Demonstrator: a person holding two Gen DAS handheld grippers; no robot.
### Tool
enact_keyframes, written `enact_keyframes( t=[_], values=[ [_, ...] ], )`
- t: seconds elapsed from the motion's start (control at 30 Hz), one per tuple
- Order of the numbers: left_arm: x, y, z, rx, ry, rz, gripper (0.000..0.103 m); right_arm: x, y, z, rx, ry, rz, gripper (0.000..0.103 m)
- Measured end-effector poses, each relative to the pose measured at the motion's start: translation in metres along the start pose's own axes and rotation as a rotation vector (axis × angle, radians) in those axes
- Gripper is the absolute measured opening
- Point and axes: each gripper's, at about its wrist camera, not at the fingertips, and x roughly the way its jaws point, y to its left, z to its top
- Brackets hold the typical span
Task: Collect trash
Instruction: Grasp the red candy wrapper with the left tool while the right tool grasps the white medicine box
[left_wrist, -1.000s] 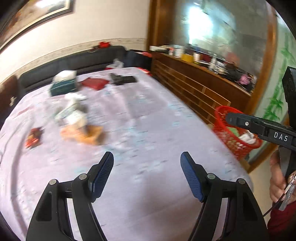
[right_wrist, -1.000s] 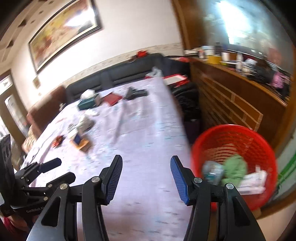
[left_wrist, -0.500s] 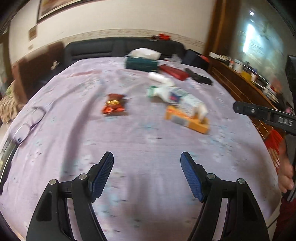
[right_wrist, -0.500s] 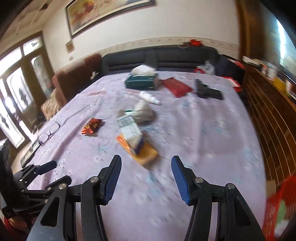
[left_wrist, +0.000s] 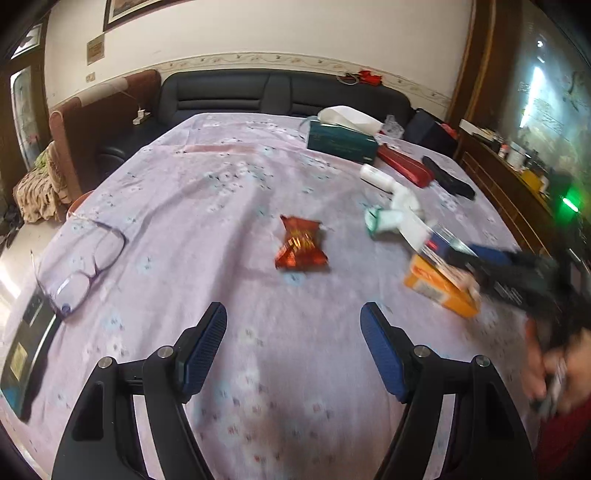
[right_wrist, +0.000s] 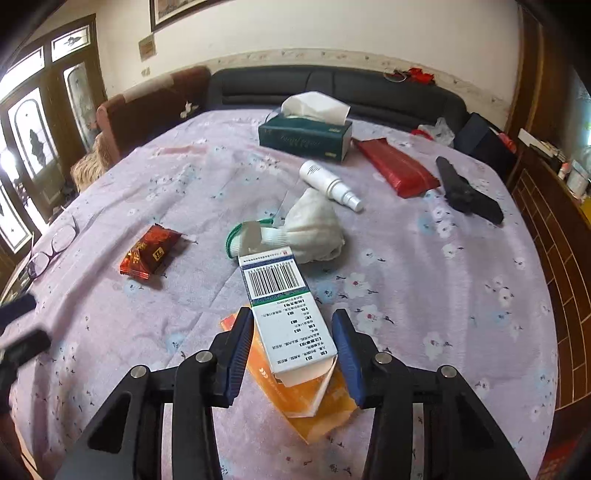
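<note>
White carton (right_wrist: 288, 314) atop orange packet (right_wrist: 310, 395), near tabletop (right_wrist: 461, 295) front edge, between closing right gripper (right_wrist: 293, 354) jaws, pads not yet pressing. Left gripper (left_wrist: 293, 350) jaws released, empty.

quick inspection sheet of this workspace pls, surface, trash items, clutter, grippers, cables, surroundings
surface: table under a lilac floral cloth, wrinkled.
job's things: white barcode carton lying on an orange box; red snack wrapper; crumpled white cloth.
clutter: green tissue box, white spray bottle, red pouch, black case, eyeglasses, dark flat device at the table edge.
grippers: right gripper closing around the carton, right pad not yet on it; left gripper open and empty.
cables: nothing seen.
surroundings: black sofa, wooden cabinet, framed picture, glass doors.
</note>
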Motion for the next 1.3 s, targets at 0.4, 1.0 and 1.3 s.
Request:
enact_keyframes(
  t=[0.4,1.0,1.3],
  values=[
    [0.089,-0.027,0.047,-0.028,0.059,0.133,0.073,-0.045,-0.024,-0.024,0.121,-0.201,-0.046,0.046],
    [0.128,-0.023,0.041,-0.011,0.051,0.135,0.036,-0.037,-0.033,-0.036,0.135,-0.198,0.004,0.046],
    [0.091,-0.032,0.042,0.005,-0.096,0.110,0.035,-0.039,-0.033,-0.038,0.116,-0.230,-0.063,0.046]
  ],
)
